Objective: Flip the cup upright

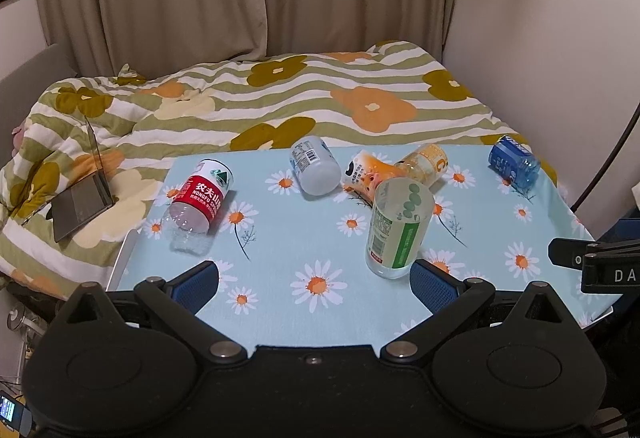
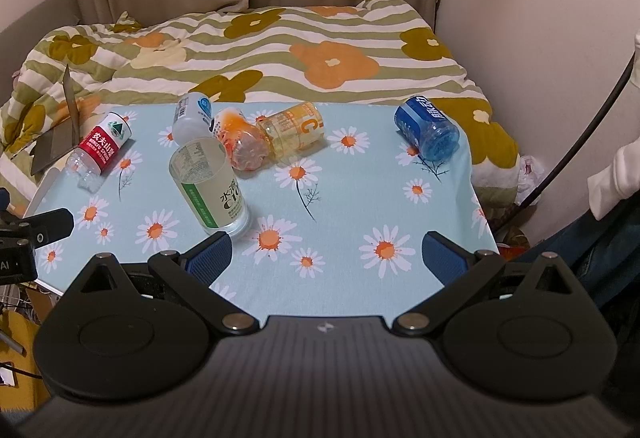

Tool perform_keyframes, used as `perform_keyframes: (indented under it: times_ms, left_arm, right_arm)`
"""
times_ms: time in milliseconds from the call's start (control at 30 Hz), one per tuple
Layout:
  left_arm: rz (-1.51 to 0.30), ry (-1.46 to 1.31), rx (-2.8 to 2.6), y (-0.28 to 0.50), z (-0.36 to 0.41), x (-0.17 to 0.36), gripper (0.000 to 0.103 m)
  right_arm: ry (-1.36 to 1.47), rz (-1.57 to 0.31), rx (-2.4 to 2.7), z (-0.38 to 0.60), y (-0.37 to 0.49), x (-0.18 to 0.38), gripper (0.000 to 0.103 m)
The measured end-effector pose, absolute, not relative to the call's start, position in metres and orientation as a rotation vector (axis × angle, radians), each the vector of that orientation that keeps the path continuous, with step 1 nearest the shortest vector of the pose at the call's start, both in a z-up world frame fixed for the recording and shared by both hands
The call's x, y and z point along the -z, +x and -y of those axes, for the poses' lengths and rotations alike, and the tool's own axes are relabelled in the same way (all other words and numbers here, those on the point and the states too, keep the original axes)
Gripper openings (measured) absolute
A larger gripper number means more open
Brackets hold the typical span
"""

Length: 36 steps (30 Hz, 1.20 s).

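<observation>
Several cut-off bottle cups are on the daisy tablecloth (image 1: 288, 238). A green-label cup (image 1: 398, 226) (image 2: 210, 185) stands upright, mouth up, just ahead of my left gripper's right finger. The others lie on their sides: red-label cup (image 1: 204, 193) (image 2: 102, 147), white cup (image 1: 314, 165) (image 2: 192, 117), orange-print cup (image 1: 366, 173) (image 2: 240, 143), yellow cup (image 1: 426, 161) (image 2: 296, 127) and, apart at the far right, a blue cup (image 1: 514, 159) (image 2: 426, 127). My left gripper (image 1: 316, 278) and right gripper (image 2: 328, 254) both hover open at the near edge, holding nothing.
Behind the table lies a bed with a flowered quilt (image 1: 320, 97) and an open laptop (image 1: 84, 193) at its left. Curtains and a wall close the back and right. A black cable (image 2: 592, 109) and a person's white sleeve (image 2: 616, 173) are at the right.
</observation>
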<state>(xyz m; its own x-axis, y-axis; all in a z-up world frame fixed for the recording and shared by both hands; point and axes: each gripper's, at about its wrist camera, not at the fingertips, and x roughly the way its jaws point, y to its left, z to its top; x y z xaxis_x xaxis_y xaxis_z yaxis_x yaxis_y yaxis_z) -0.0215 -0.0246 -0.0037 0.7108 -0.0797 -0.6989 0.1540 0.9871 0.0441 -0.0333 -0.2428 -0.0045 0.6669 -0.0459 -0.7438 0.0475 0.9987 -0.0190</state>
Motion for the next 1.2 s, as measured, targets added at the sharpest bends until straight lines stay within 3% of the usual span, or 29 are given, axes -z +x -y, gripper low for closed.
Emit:
perform_keyframes:
  times_ms: [1200]
  left_arm:
    - [-0.756,0.104,0.103,-0.0137,0.0246,0.0005,0.103]
  right_arm:
    - [0.017,-0.85,0.057,0.2488,-0.0337,0.006,0.103]
